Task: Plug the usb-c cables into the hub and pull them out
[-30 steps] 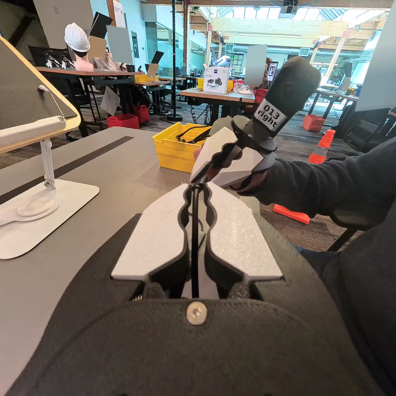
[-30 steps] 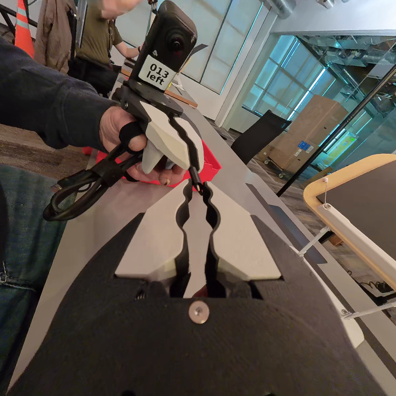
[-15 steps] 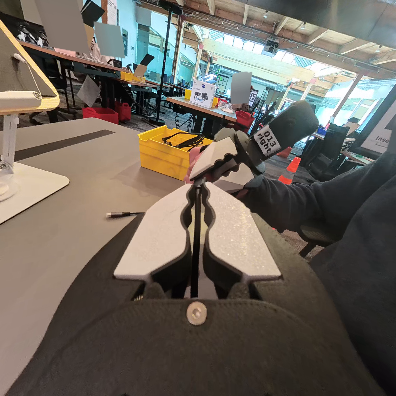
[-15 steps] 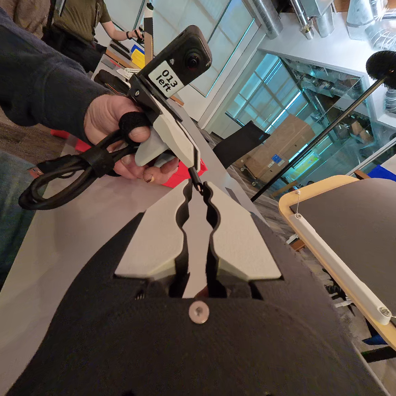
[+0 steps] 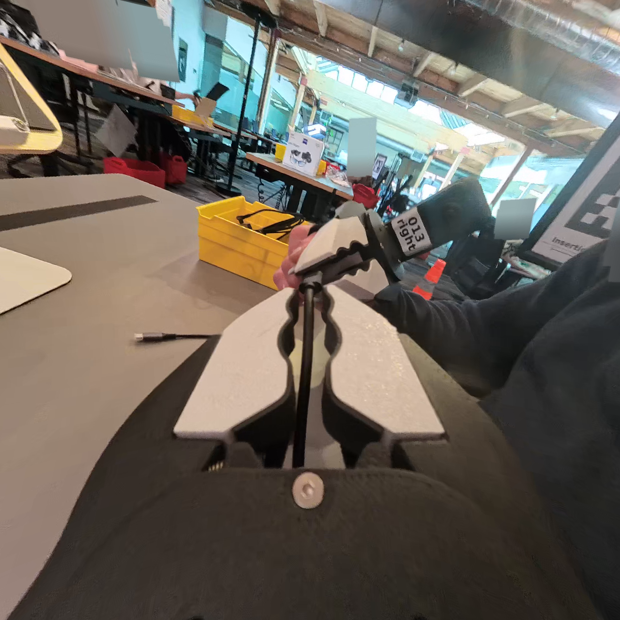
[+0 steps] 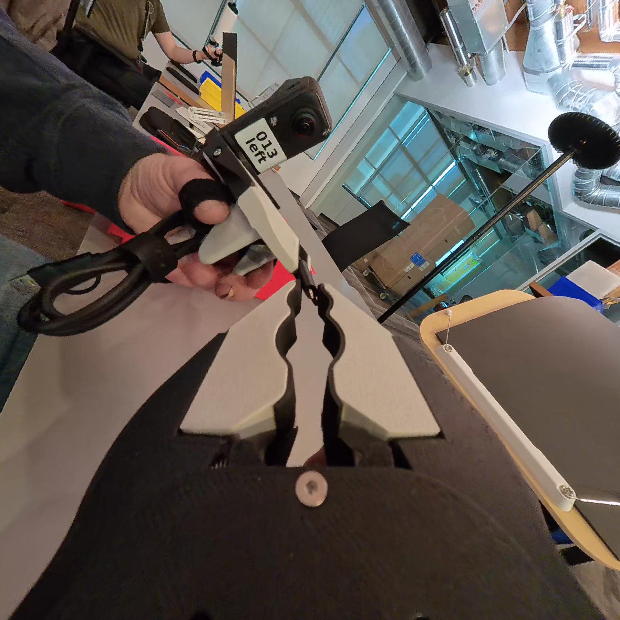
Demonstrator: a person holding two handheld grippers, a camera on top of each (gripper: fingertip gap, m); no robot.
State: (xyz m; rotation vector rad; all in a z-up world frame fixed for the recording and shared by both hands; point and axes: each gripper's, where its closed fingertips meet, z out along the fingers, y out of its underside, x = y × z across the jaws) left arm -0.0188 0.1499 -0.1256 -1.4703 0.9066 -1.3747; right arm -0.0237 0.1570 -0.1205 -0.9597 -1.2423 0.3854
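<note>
**Black cable held between two grippers**

Grey table (image 5: 100, 268) fills the left wrist view. Far left on it we see the white base of a stand (image 5: 27, 278). Next, a loose cable end (image 5: 151, 336) w/ a grey plug lies flat on the table, just left of our fingers. Behind it sits a yellow bin (image 5: 235, 248) w/ black leads inside.

Centre: the left gripper (image 5: 308, 297) is closed down to a narrow slot on the black cable (image 5: 303, 385), which runs straight up btwn its fingers and out past the tips. There it meets the right gripper (image 5: 298, 271), held in a hand. A white sticker (image 5: 411, 233) w/ black print sits on that gripper's body. Further right we see an orange cone (image 5: 431, 278) on the floor, then a white sign (image 5: 597, 214) w/ a black block pattern and some print. A white printed box (image 5: 302, 152) stands on a far desk.

Right wrist view, L to R: the rest of the cable hangs as a strapped coil (image 6: 67, 302) under the hand (image 6: 161, 194) holding the left gripper, which also carries a white printed sticker (image 6: 260, 146). The plug (image 6: 307, 278) sticks out of its tips, its metal end btwn the right gripper's tips. Those are nearly together, but we can't tell if they clamp it. Far right is a wood-rimmed board (image 6: 432, 335).
</note>
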